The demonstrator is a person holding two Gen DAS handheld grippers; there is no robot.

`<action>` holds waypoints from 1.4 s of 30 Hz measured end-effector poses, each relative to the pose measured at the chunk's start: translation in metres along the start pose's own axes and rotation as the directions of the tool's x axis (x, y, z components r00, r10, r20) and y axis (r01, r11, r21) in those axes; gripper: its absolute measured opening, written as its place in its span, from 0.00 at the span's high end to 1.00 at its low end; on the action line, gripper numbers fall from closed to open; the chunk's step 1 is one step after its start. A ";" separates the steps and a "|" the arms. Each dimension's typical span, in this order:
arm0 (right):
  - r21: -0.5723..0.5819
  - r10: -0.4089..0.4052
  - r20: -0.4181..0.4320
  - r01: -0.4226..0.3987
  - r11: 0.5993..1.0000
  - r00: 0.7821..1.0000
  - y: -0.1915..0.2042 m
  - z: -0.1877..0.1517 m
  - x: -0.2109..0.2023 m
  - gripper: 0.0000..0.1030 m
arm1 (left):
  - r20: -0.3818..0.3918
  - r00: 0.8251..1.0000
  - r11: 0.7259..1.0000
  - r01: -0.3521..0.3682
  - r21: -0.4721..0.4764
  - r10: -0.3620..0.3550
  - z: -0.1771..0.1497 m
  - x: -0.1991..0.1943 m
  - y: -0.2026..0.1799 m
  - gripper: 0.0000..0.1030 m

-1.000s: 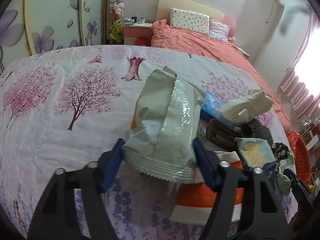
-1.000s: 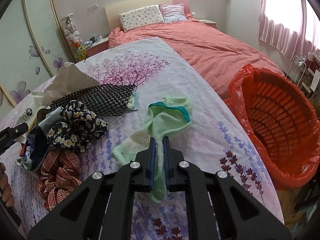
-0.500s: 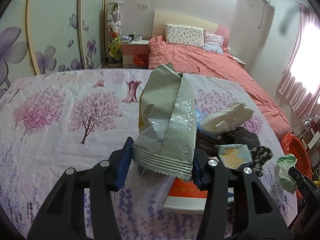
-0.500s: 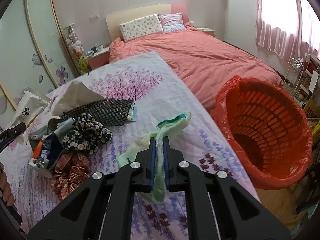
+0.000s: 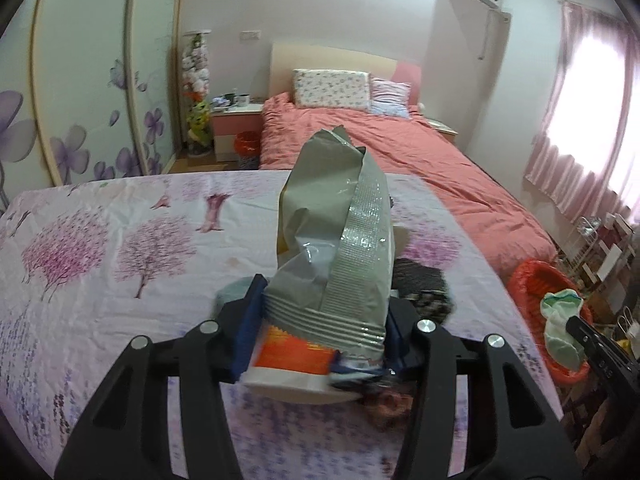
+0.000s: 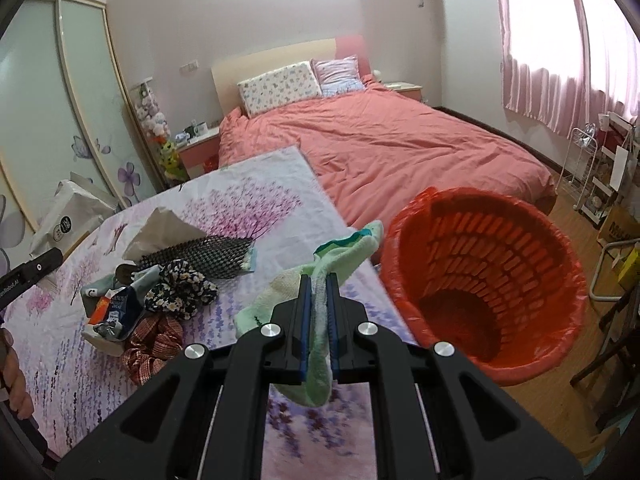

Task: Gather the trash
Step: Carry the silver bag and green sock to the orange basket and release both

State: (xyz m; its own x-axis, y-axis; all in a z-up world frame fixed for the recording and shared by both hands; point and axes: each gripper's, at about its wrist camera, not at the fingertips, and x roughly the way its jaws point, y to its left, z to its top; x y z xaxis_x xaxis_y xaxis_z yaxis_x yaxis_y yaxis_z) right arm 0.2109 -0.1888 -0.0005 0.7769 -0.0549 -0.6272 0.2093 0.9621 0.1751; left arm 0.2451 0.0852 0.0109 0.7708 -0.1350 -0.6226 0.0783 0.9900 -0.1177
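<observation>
Above the floral worktop's right edge, the right tool (image 6: 319, 312) pinches a green sock (image 6: 320, 276), now lifted beside the orange bin (image 6: 480, 280); the left tool (image 5: 324, 320) has clamped the silver wrapper (image 5: 336, 220), also raised, ready for binning.

My left gripper (image 5: 326, 330) and right gripper (image 6: 319, 334) are the same matte black build: two angular arms each, with triangular cut-outs near the base, and round silver screws along their upper faces. Blue pads (image 6: 305, 328) line the inner faces of the fingers. Seen from the right wrist camera, the left unit's black side carries small white lettering, too small to read fully, and one small round fastener.
</observation>
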 end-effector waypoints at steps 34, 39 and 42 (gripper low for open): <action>0.193 -0.172 0.044 0.161 0.968 0.984 -0.157 0.009 0.011 0.92 | -0.212 0.902 0.880 0.419 0.223 -0.376 -0.054 0.068 -0.280 0.50; 0.206 -0.149 0.025 0.141 0.968 0.988 -0.168 0.012 0.019 0.91 | -0.245 0.902 0.873 0.413 0.260 -0.354 -0.062 0.088 -0.303 0.42; 0.208 -0.148 0.015 0.141 0.968 0.989 -0.171 0.013 0.020 0.78 | -0.258 0.904 0.875 0.405 0.266 -0.341 -0.066 0.096 -0.306 0.34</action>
State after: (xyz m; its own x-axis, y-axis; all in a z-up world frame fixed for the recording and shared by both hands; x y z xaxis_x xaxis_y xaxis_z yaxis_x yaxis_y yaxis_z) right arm 0.1985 -0.3576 -0.0337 0.7465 -0.2003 -0.6345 0.4358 0.8678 0.2388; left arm 0.2537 -0.2339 -0.0639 0.5073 -0.4700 -0.7223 0.5489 0.8224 -0.1496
